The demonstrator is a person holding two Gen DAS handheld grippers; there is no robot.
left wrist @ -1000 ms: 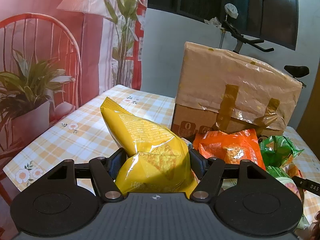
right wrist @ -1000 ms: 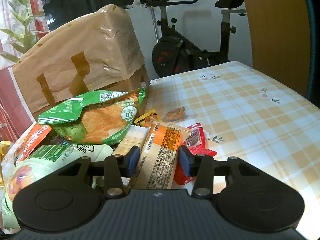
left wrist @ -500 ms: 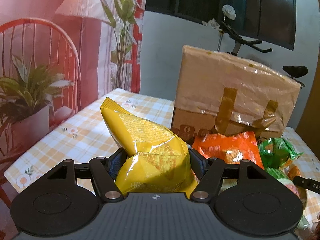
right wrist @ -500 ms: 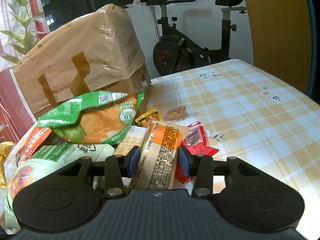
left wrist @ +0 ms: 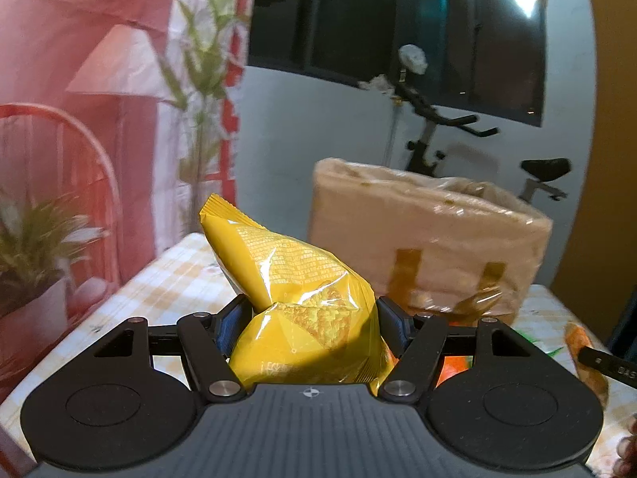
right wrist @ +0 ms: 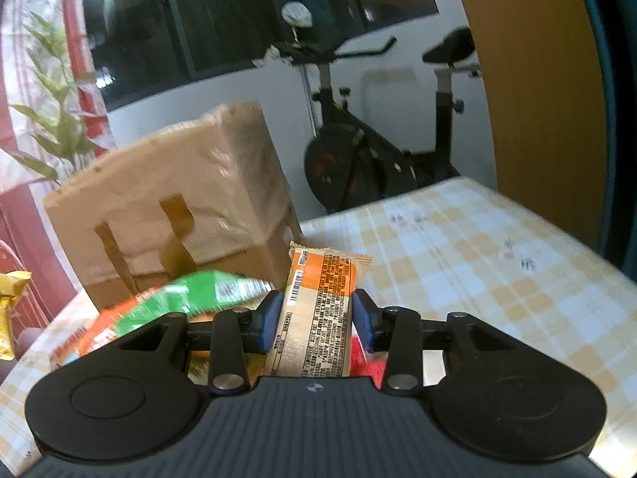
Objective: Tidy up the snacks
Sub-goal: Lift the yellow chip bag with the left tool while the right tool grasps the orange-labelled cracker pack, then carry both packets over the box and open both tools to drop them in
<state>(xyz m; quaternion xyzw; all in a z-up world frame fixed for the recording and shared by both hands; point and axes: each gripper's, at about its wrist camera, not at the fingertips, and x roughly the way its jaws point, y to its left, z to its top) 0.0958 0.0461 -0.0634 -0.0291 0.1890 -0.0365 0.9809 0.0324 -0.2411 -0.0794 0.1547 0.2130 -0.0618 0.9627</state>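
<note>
In the left wrist view my left gripper (left wrist: 312,318) is shut on a puffy yellow chip bag (left wrist: 286,275), held up above the checked table (left wrist: 167,279). In the right wrist view my right gripper (right wrist: 317,314) has an orange-and-tan snack packet (right wrist: 322,283) between its blue pads, which press its sides. The jaws are still closing on it. The packet is lifted off the table. A green chip bag (right wrist: 211,292) and an orange bag (right wrist: 99,330) lie on the table to the left of it. The yellow bag's end (right wrist: 8,314) shows at the far left edge.
A tall cardboard box wrapped in brown paper and tape (left wrist: 430,239) (right wrist: 171,207) stands at the back of the table. A red packet (right wrist: 368,362) lies under the right gripper. An exercise bike (right wrist: 358,151) stands behind the table. The checked cloth (right wrist: 497,271) stretches to the right.
Both grippers have risen, so the table and box sit lower in both views. The right jaws have narrowed on the packet, and it has come up off the pile. The yellow bag stays gripped.
</note>
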